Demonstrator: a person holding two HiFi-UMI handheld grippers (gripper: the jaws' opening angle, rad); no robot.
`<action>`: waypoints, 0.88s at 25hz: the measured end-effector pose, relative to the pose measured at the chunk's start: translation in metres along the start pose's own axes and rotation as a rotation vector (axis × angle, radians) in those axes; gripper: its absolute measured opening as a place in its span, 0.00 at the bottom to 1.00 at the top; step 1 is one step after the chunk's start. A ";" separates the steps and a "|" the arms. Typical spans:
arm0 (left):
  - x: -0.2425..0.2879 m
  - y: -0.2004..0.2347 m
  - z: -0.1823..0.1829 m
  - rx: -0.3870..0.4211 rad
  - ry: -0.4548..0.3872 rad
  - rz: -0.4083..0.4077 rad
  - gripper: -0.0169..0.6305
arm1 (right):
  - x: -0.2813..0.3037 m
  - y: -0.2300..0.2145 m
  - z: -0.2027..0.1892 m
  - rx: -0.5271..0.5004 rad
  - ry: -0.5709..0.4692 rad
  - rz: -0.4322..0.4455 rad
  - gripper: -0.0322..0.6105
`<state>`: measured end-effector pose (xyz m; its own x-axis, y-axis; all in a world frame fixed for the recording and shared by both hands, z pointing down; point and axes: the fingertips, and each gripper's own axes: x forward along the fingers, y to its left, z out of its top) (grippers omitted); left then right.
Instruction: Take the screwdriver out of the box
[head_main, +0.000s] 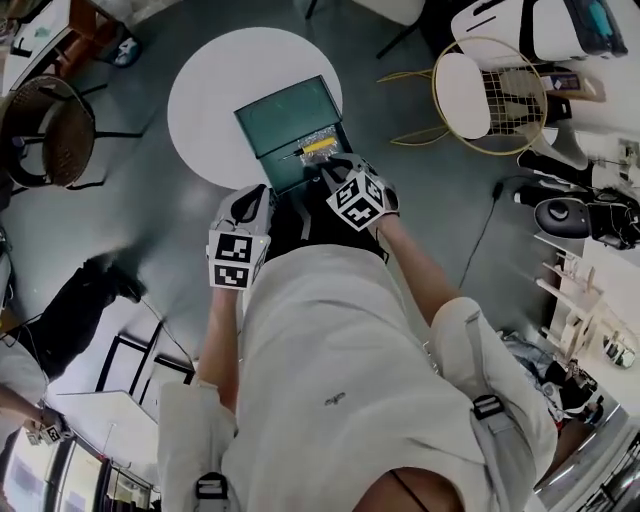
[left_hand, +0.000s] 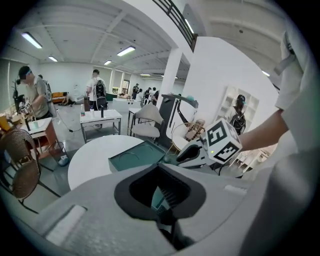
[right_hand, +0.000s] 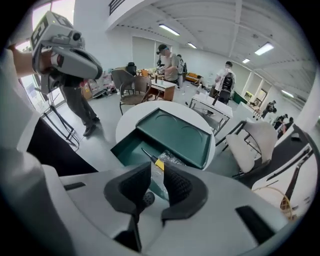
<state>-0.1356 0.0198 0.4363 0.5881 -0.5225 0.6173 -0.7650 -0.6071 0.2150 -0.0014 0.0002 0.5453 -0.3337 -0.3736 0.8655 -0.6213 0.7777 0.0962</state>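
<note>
The round white desk (head_main: 200, 90) carries the green box (head_main: 285, 115) toward its 4 o'clock edge, lid thrown back so the tray lies exposed. The left claw (left_hand: 159, 189), spread and empty, hangs at 8 o'clock of the right one (held clear, I judge, to leave room). The right claw (right_hand: 157, 172) tilts down over the tray, spread, pinching nothing. The screwdriver (head_main: 320, 147) lies inside at its 12 o'clock, beside a clear bag (right_hand: 172, 159).
</note>
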 end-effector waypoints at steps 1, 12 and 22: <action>-0.004 -0.001 -0.001 -0.008 -0.007 0.007 0.04 | 0.004 -0.001 -0.001 -0.029 0.010 0.004 0.18; -0.025 -0.022 0.003 -0.142 -0.110 0.208 0.04 | 0.050 -0.007 -0.024 -0.468 0.092 0.084 0.21; -0.038 -0.031 -0.017 -0.286 -0.058 0.390 0.04 | 0.099 -0.002 -0.029 -0.745 0.137 0.141 0.21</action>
<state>-0.1384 0.0685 0.4192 0.2503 -0.7159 0.6518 -0.9681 -0.1743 0.1803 -0.0122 -0.0237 0.6446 -0.2535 -0.2173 0.9426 0.0783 0.9666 0.2439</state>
